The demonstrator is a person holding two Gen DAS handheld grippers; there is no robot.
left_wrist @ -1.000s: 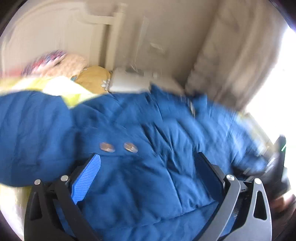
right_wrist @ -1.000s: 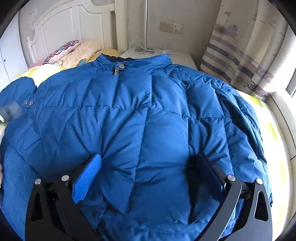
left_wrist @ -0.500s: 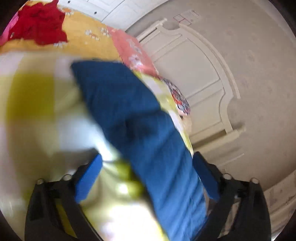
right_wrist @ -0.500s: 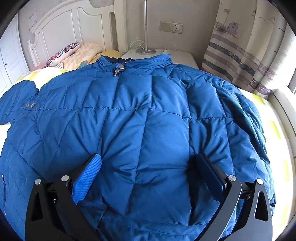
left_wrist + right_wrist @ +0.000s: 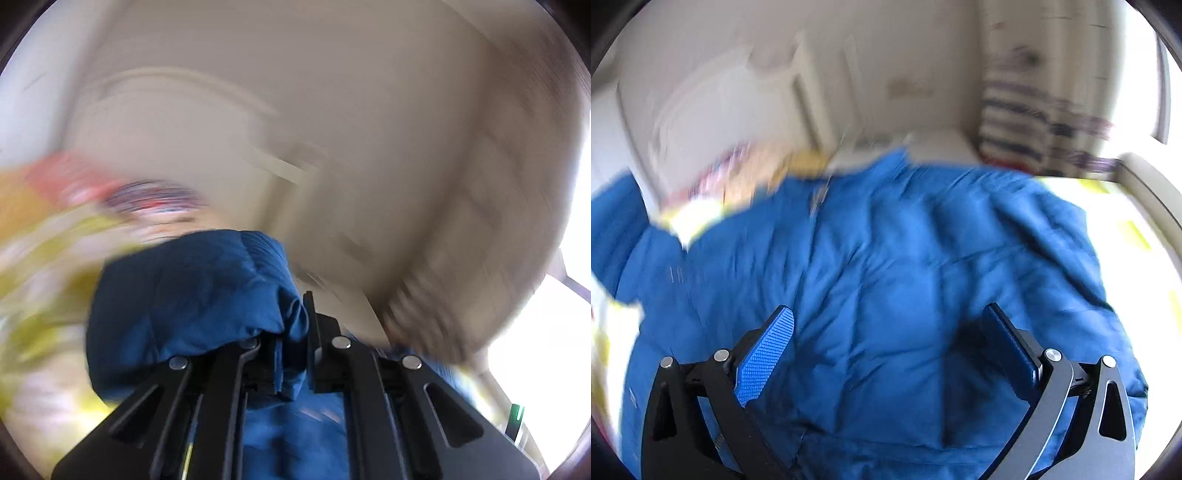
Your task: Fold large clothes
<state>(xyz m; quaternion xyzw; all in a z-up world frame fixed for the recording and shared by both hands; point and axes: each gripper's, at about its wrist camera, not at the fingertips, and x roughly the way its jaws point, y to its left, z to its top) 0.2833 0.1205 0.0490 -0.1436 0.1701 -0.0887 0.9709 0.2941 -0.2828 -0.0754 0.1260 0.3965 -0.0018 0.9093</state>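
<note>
I'm clamping my left gripper (image 5: pixel 293 332) down on a bunched end of the blue puffer jacket (image 5: pixel 886 295), the jaws nearly together with a fat wad of quilted fabric bulging out above them, probably a sleeve, though the blur is making it hard to be sure. My right gripper (image 5: pixel 886 347) is hanging spread wide over the jacket's broad quilted body, gripping nothing at all. The jacket itself is lying spread across the bed (image 5: pixel 1137 236), collar toward the white headboard (image 5: pixel 713 122), with the yellow-patterned bedding showing at both sides. I'm judging this thing to be light but bulky and springy (down filling squashes and then puffs right back), and the shell is looking smooth enough to slip, so a thin pinch would likely slide off. Taking hold at a seam, a cuff or the hem is looking like the safer bet, where the fabric is doubling up. With my right I'm eyeing the far sleeve or the bottom edge as the next place to grab.
</note>
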